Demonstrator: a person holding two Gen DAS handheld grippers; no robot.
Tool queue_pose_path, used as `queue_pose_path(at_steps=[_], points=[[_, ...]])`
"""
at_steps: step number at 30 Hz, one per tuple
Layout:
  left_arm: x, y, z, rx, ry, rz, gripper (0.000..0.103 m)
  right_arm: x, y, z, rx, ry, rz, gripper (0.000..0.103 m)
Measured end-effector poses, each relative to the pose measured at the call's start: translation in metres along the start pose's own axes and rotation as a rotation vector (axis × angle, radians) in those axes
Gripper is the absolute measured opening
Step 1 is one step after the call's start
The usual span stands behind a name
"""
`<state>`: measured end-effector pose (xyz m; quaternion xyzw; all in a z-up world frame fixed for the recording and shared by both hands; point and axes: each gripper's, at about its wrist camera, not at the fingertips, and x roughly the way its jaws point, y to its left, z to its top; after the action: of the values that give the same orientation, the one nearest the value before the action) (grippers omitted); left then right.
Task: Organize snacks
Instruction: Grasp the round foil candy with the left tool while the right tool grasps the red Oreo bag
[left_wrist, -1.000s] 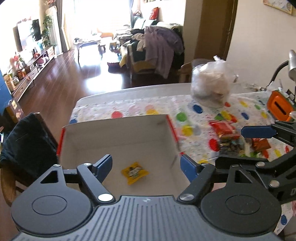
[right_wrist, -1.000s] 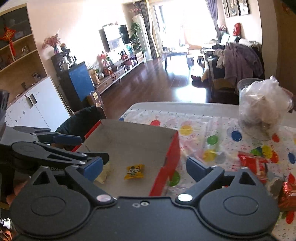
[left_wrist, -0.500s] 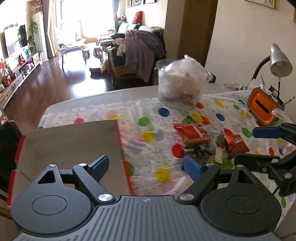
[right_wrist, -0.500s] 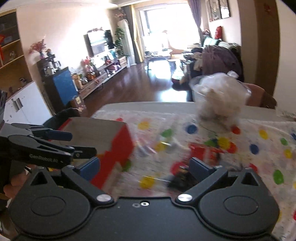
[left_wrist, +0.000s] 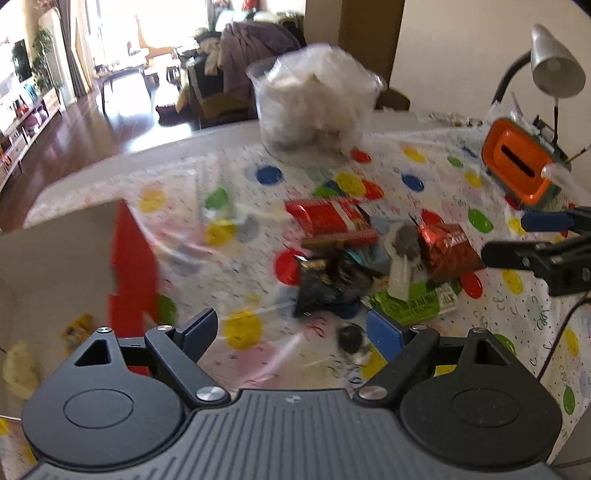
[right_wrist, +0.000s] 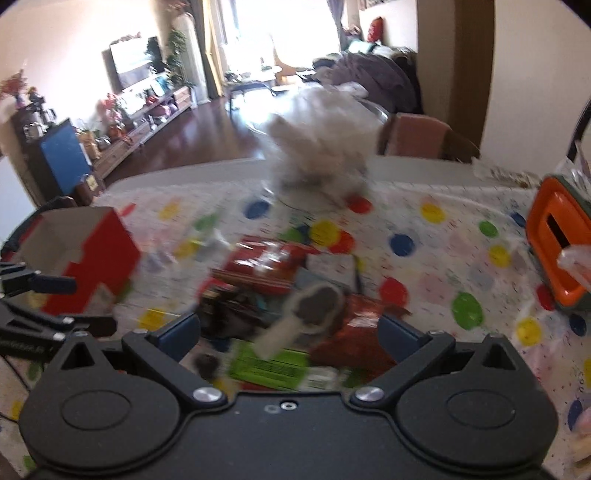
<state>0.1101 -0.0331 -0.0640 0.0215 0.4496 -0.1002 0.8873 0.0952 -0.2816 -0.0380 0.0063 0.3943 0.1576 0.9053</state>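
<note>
A pile of snacks lies on the polka-dot tablecloth: a red packet (left_wrist: 332, 218) (right_wrist: 262, 262), a black packet (left_wrist: 328, 280) (right_wrist: 229, 310), a shiny red-brown packet (left_wrist: 443, 251) (right_wrist: 354, 332) and a green packet (left_wrist: 410, 302) (right_wrist: 269, 365). My left gripper (left_wrist: 291, 328) hangs open just short of the black packet, holding nothing. My right gripper (right_wrist: 290, 330) stands wide open over the pile's near side, also empty. To the left, the cardboard box with red sides (left_wrist: 129, 258) (right_wrist: 92, 258) holds a yellow snack (left_wrist: 79, 326). Both views are blurred.
A clear bag of white stuff (left_wrist: 317, 107) stands at the table's far side. At the right are an orange case (left_wrist: 517, 162) and a desk lamp (left_wrist: 554, 70). A small dark candy (left_wrist: 351, 338) lies near my left gripper. A cable (left_wrist: 554, 339) trails at the right.
Both grippers have swung right, away from above the box to the snack pile, and have come lower. Their jaws stand a little wider than before.
</note>
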Motion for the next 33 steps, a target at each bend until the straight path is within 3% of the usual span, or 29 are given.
queue_pose_path(at_steps=[8,14,17,22,29,33], points=[[0.05,-0.019,-0.003,-0.097,0.125,-0.011,0.088,0.043,-0.047,-0.005,0.124,0.085,-0.032,0.1],[0.082,-0.022,-0.008,-0.166,0.214,0.008,0.088,0.073,-0.055,-0.004,0.159,0.144,-0.039,0.093],[0.089,-0.029,-0.012,-0.159,0.226,0.005,0.087,0.079,-0.056,-0.005,0.157,0.159,-0.031,0.089],[0.103,-0.038,-0.016,-0.14,0.249,0.017,0.068,0.096,-0.059,-0.005,0.174,0.195,-0.044,0.081],[0.109,-0.054,-0.02,-0.051,0.229,0.045,0.064,0.108,-0.058,-0.007,0.175,0.219,-0.052,0.074],[0.11,-0.056,-0.02,-0.024,0.209,0.061,0.054,0.112,-0.056,-0.007,0.17,0.228,-0.067,0.065]])
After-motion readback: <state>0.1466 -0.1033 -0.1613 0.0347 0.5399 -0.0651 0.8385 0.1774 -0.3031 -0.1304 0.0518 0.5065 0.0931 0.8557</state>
